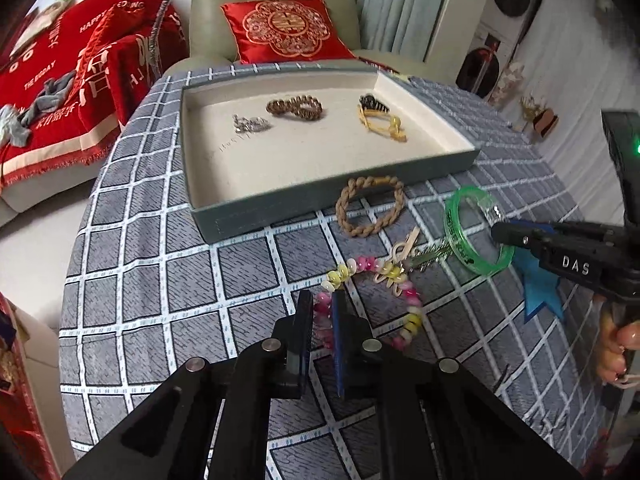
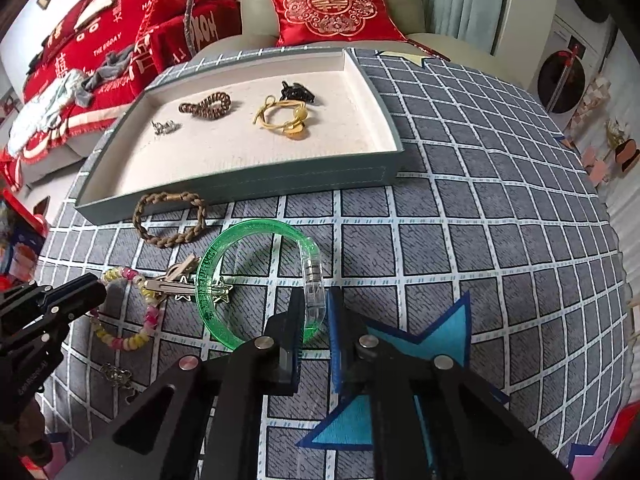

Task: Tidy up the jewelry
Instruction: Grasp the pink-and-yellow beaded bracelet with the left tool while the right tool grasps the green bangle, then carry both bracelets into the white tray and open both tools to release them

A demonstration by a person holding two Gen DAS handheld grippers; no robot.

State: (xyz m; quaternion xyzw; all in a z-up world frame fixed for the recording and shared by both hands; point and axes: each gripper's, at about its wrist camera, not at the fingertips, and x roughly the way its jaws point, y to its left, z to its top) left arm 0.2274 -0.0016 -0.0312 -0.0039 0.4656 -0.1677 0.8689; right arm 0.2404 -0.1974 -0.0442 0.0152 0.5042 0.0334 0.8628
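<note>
Pick-up step, both at once: the left claw (image 1: 322, 320) pinches the pink-and-yellow bead bracelet (image 1: 412, 312) at lower centre; the right claw (image 2: 314, 312) clamps the green bangle (image 2: 216, 280). Next, I judge, lift both to the tray (image 2: 240, 184) at upper centre.

soft even daylight, faint shadows, sharp centre, strong fisheye bending and dark vignette at the corners

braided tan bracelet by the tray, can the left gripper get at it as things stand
Probably not yet: the left gripper is shut on the pink and yellow bead bracelet. The braided tan bracelet itself lies uncovered against the tray wall.
</note>
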